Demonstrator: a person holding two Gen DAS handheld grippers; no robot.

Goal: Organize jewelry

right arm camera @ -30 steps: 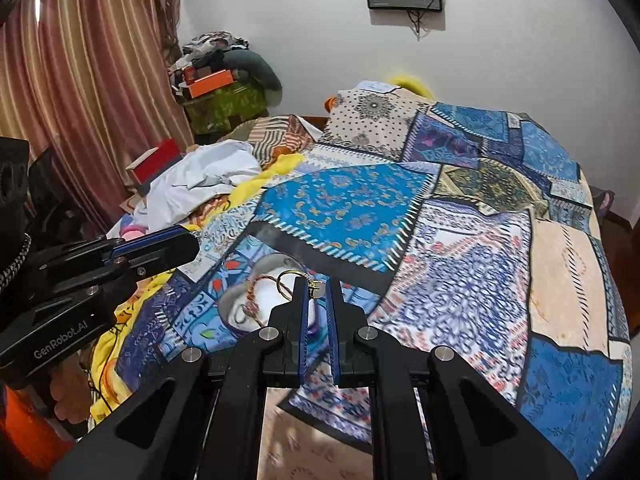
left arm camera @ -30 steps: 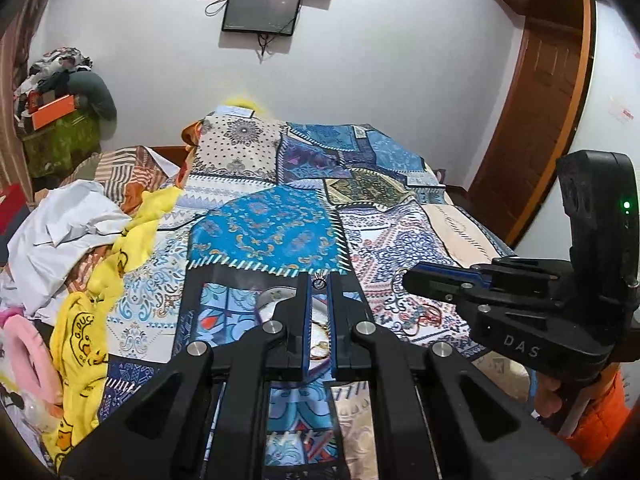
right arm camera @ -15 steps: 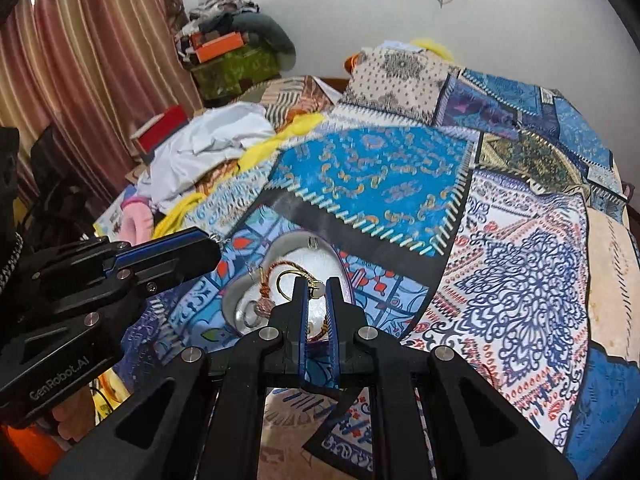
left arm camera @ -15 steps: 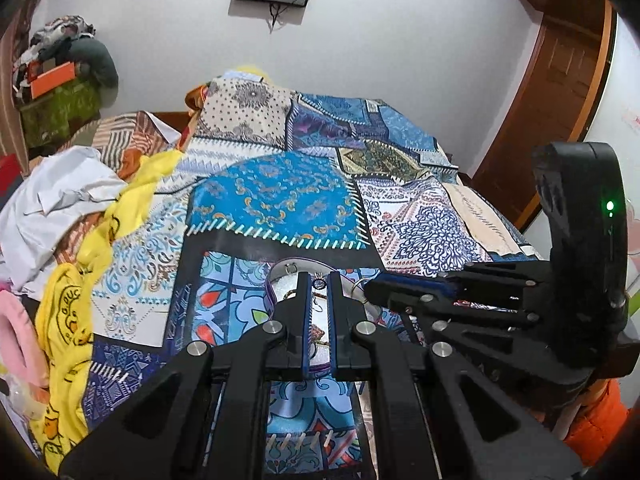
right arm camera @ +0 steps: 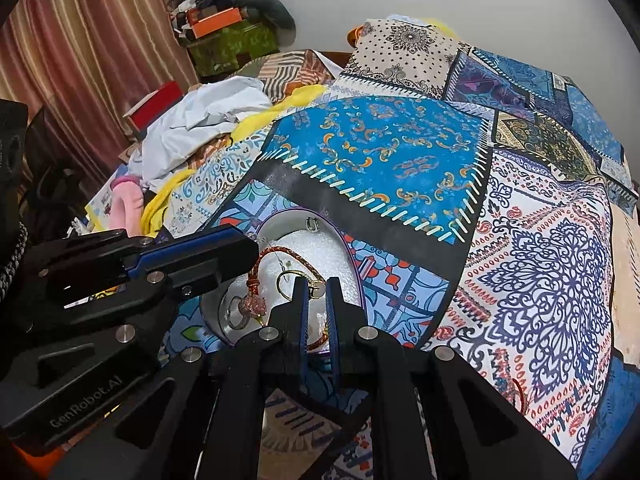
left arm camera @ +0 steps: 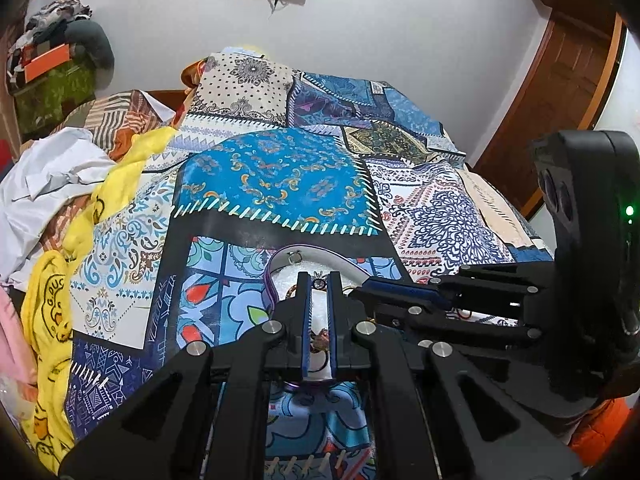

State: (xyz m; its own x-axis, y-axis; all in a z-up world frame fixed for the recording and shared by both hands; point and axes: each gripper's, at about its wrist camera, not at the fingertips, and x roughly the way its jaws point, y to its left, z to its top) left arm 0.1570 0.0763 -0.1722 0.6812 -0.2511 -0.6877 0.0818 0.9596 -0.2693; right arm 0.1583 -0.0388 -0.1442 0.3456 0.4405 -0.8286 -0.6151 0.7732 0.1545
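A white oval jewelry tray with a purple rim lies on the patchwork quilt. It holds a red braided cord, a gold hoop, a beaded pendant and a small ring. My right gripper is shut and hovers over the tray's near half. My left gripper comes in from the left, shut, with its tips over the tray's left edge. In the left wrist view my left gripper covers much of the tray, and my right gripper reaches in from the right. A tiny metal bit shows at each tip; I cannot tell whether it is pinched.
Loose clothes are piled on the bed's left side: a white cloth, a yellow cloth and a pink item. A striped curtain and a red box are at the left. A wooden door stands at the right.
Both grippers have sunk toward the tray and tipped further down, so the tray looks larger and nearer. They have also drawn closer together. Both stayed shut.
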